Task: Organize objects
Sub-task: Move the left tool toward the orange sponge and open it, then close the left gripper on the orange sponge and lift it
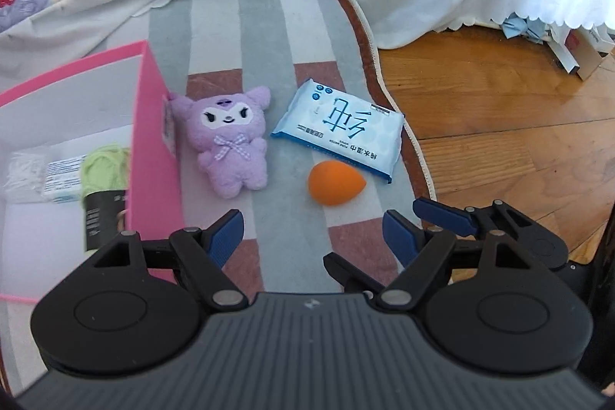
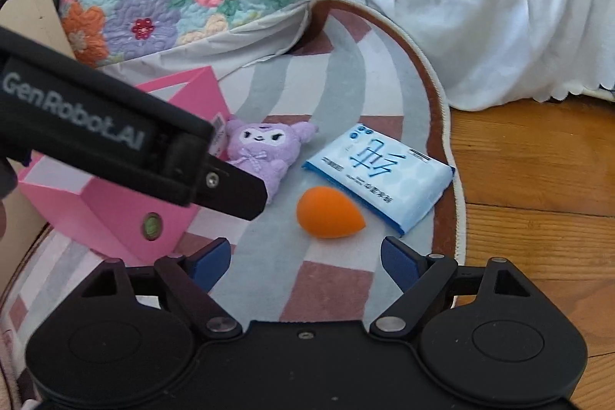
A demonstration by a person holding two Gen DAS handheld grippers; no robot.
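Both my grippers, left (image 1: 313, 237) and right (image 2: 305, 262), hold jaws wide and empty over the rug (image 2: 326, 287), the orange sponge egg (image 2: 328, 212) lying just ahead of the right's (nearer arm), pointed end toward the wipes pack (image 2: 378, 175).

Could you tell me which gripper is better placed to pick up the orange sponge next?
Probably the right gripper: open, with the orange sponge centred just ahead. The left gripper sits nearer the pink box.
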